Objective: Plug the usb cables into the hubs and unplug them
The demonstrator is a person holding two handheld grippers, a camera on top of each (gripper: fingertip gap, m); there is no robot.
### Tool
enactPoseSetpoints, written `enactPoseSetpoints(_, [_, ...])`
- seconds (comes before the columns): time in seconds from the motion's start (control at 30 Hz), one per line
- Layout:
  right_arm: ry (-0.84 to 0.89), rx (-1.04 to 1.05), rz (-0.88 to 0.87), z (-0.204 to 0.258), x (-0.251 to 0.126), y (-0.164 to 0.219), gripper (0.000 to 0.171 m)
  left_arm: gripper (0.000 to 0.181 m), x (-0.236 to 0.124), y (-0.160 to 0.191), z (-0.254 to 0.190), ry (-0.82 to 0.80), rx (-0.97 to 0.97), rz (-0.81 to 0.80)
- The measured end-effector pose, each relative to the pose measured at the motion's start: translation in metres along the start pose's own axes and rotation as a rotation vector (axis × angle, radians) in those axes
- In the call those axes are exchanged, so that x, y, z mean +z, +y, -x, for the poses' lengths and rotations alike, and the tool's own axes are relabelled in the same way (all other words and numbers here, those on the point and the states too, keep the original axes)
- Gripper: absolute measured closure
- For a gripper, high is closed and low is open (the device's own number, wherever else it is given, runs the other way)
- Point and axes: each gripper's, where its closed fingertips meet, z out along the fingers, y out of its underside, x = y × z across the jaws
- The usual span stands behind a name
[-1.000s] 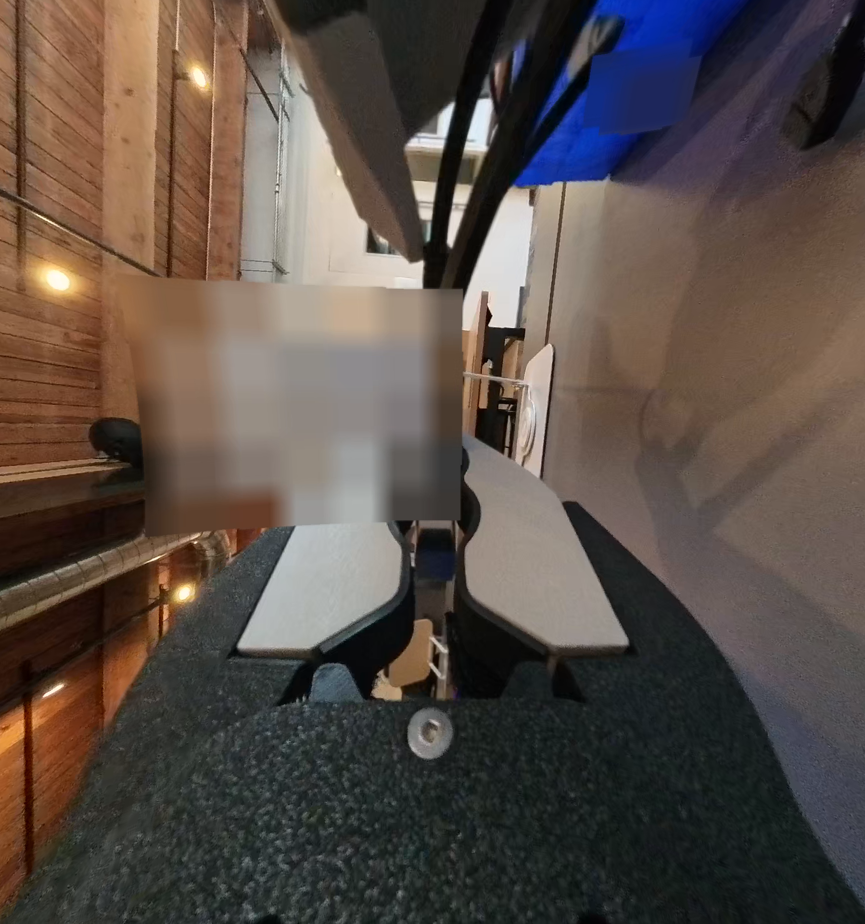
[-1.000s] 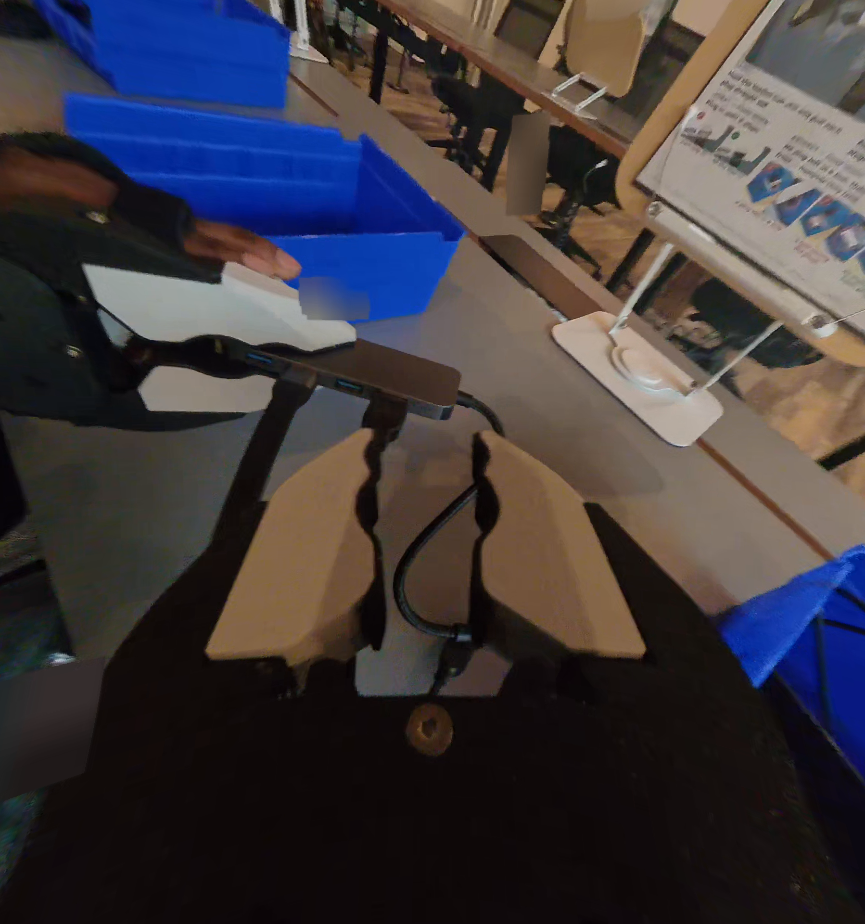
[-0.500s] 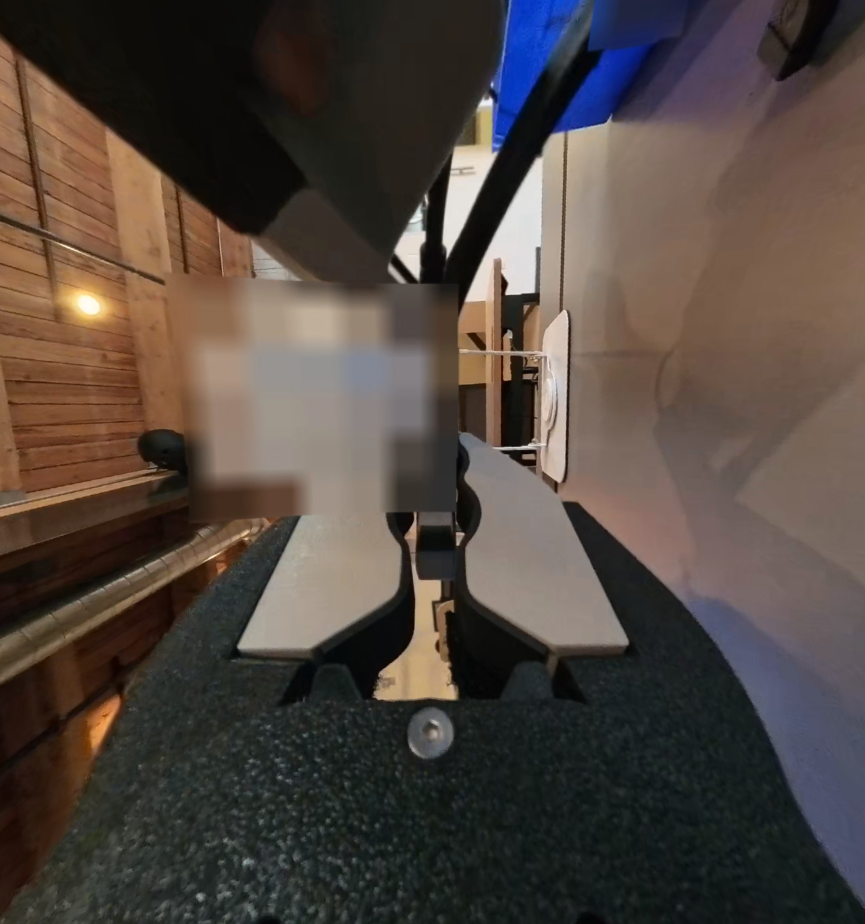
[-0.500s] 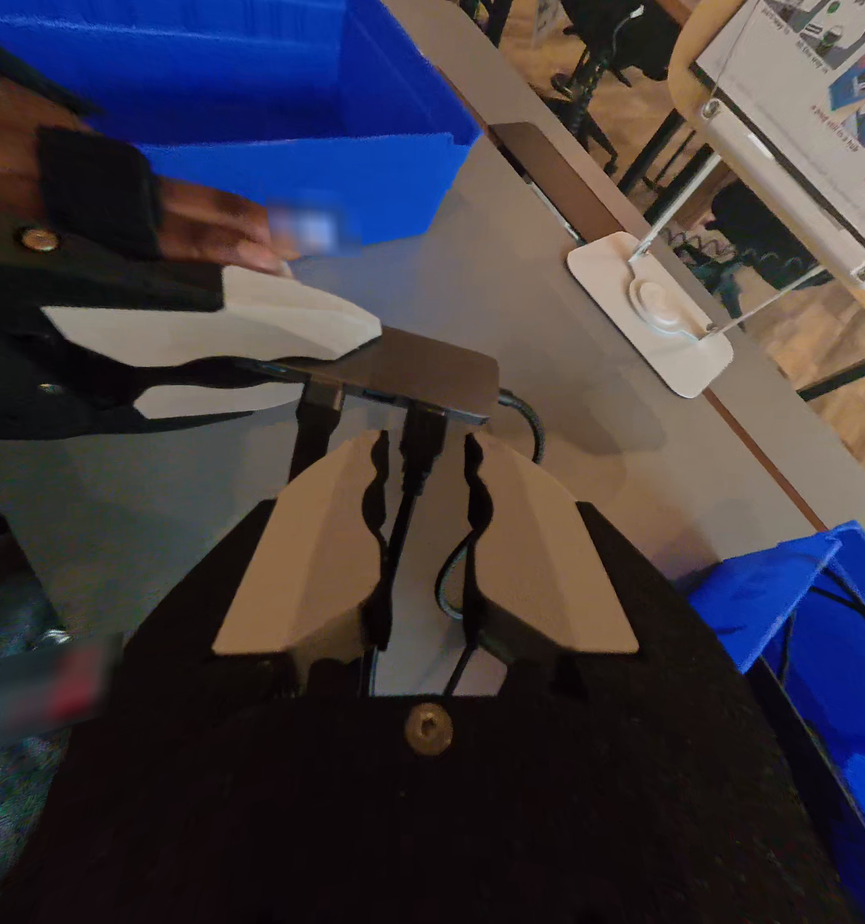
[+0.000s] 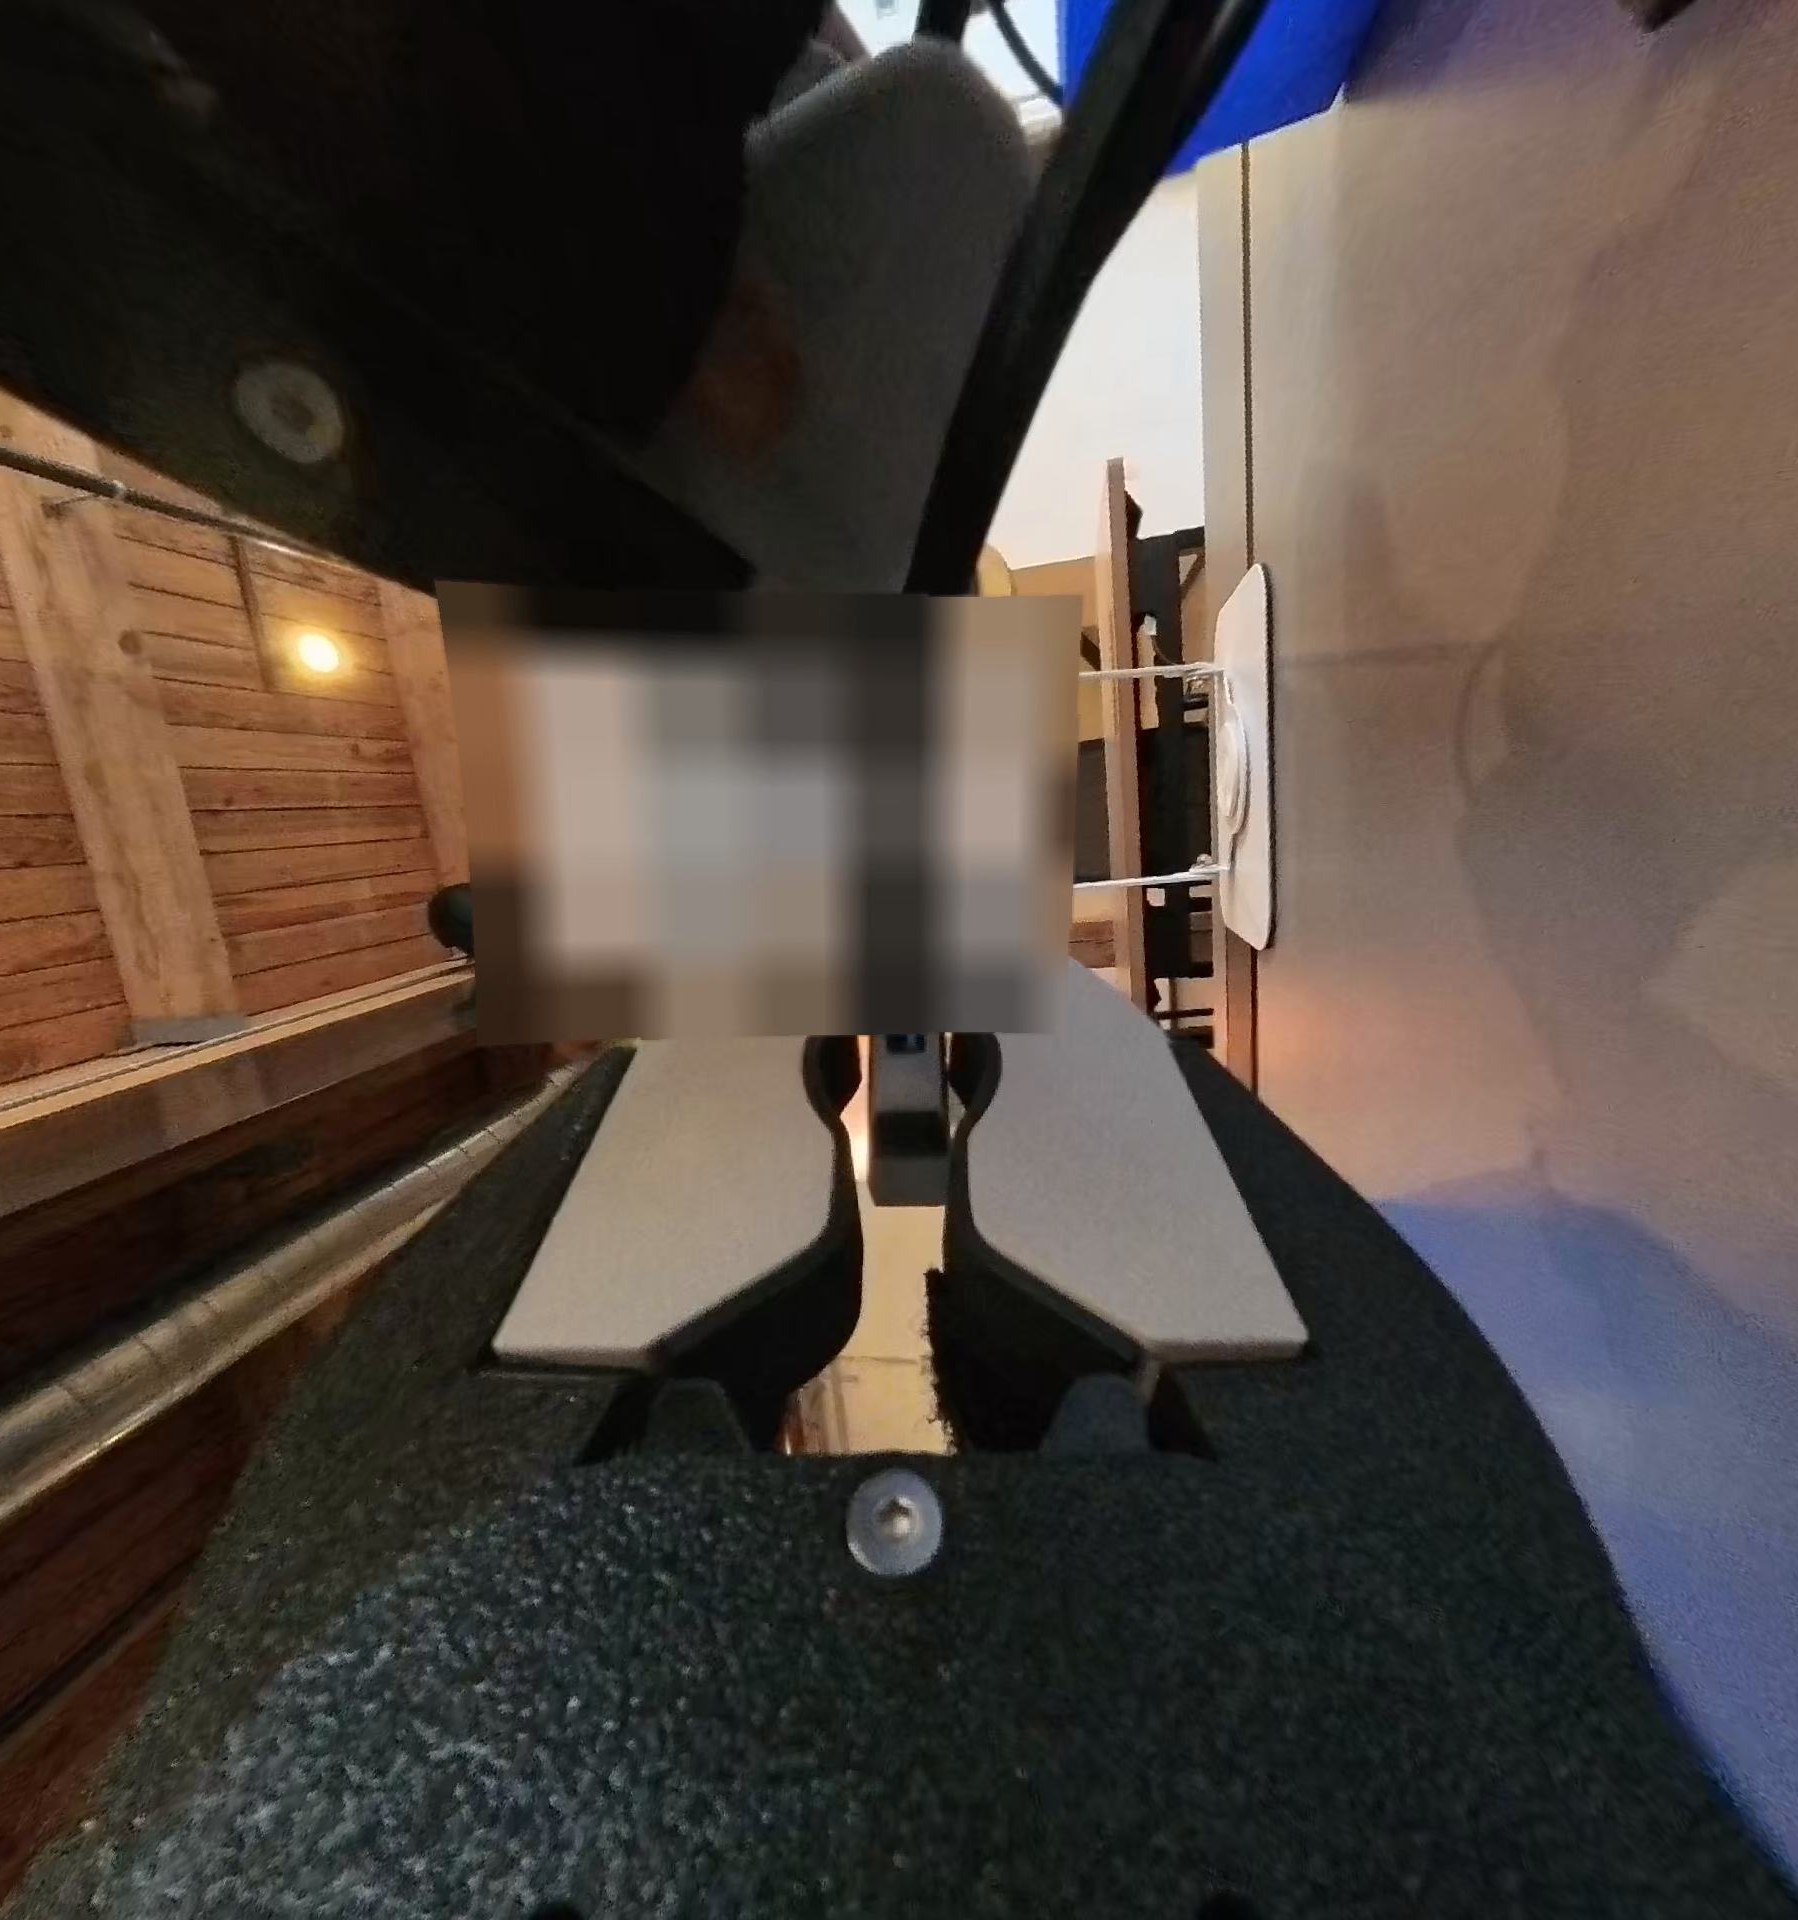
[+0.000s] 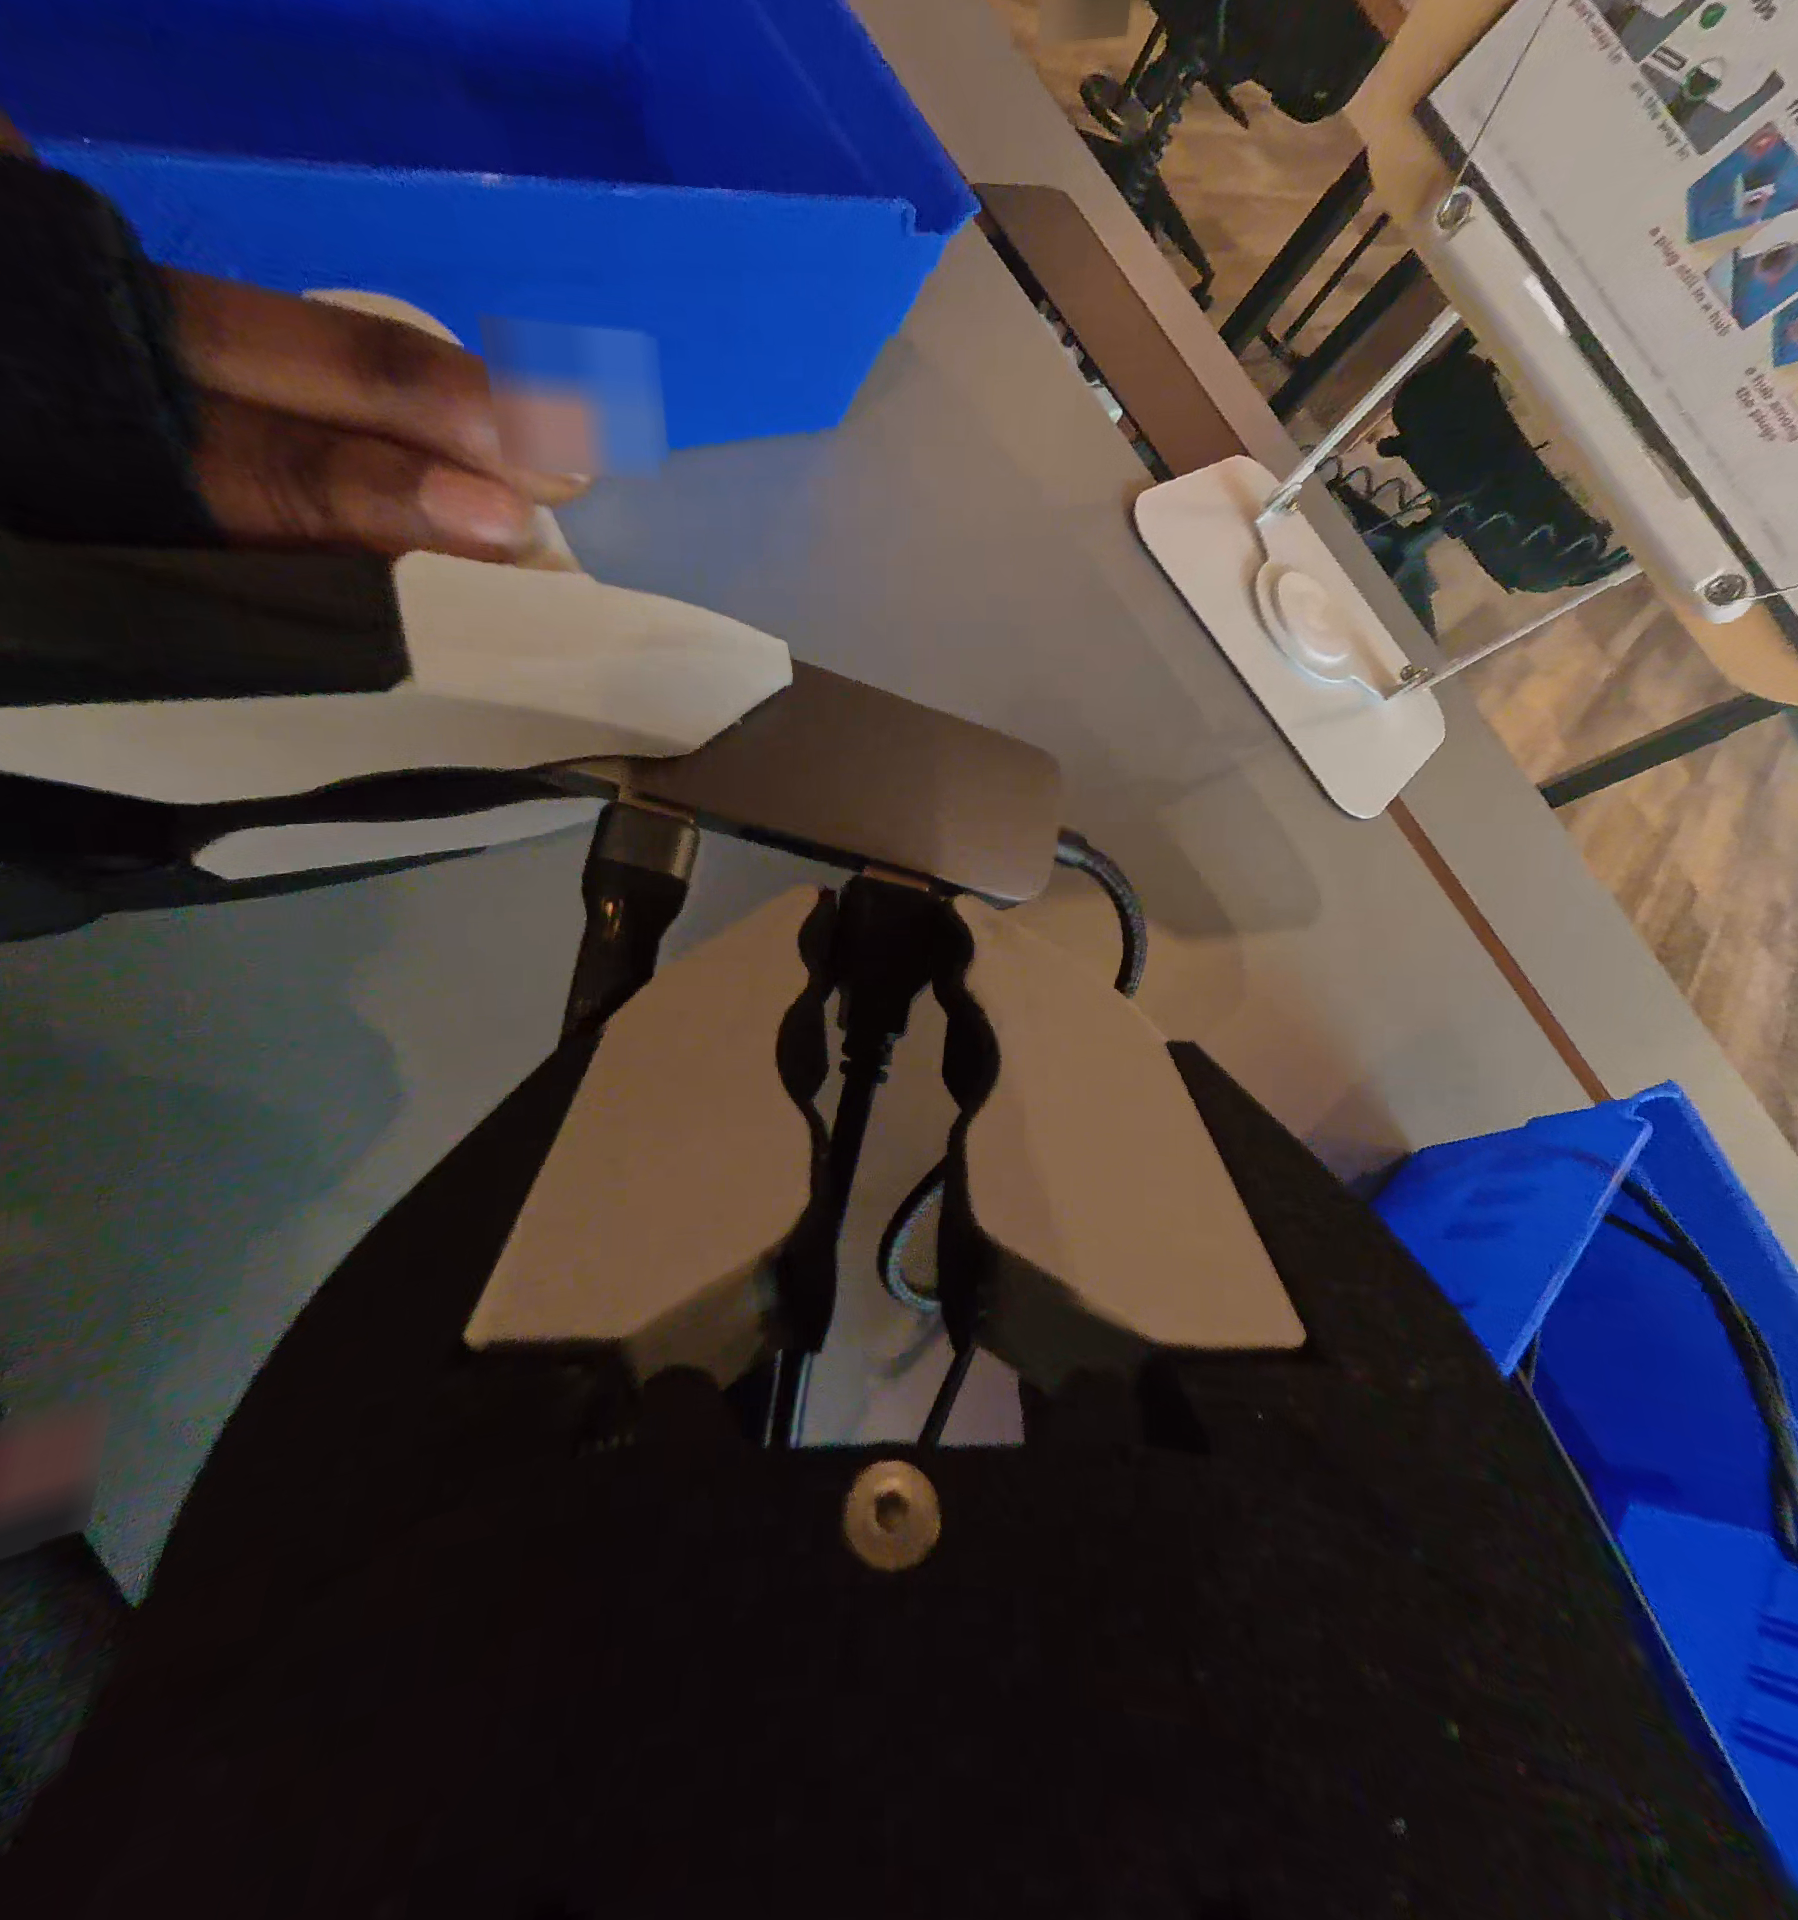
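Note:
My left gripper (image 5: 900,1049) is shut on a flat grey USB hub (image 5: 905,1132), seen edge-on between its fingers. In the right wrist view the left gripper's pale fingers (image 6: 583,675) clamp the hub (image 6: 874,769) from the left and hold it above the table. My right gripper (image 6: 879,966) is shut on a black USB plug (image 6: 874,935) that sits in the hub's near edge, and its cable runs back between the fingers. A second dark plug (image 6: 646,847) is in the hub further left. The hub's braided cable (image 6: 1129,935) leaves its right end.
A grey table (image 6: 978,499) lies below. A blue bin (image 6: 562,208) stands behind the hub, and another blue bin (image 6: 1653,1351) with cables is at the right. A white stand base (image 6: 1290,634) holds an instruction sheet (image 6: 1653,208). A person's hand (image 6: 355,436) grips the left gripper. The grippers are tip to tip, or close to it.
My right gripper moved forward to the hub and its fingers closed onto the black plug. My left gripper kept hold of the hub throughout.

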Motion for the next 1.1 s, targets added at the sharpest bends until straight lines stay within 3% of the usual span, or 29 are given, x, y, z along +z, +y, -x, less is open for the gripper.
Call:
enactPoseSetpoints(0.47, [0.07,0.043,0.005,-0.002,0.009,0.01,0.154,0.169,0.019,0.011,-0.021,0.067,-0.135,0.183])
enactPoseSetpoints(1.1, [0.095,0.069,-0.025,-0.01,0.01,0.018,0.153,0.169,0.034,0.006,-0.033,0.126,-0.274,0.129])
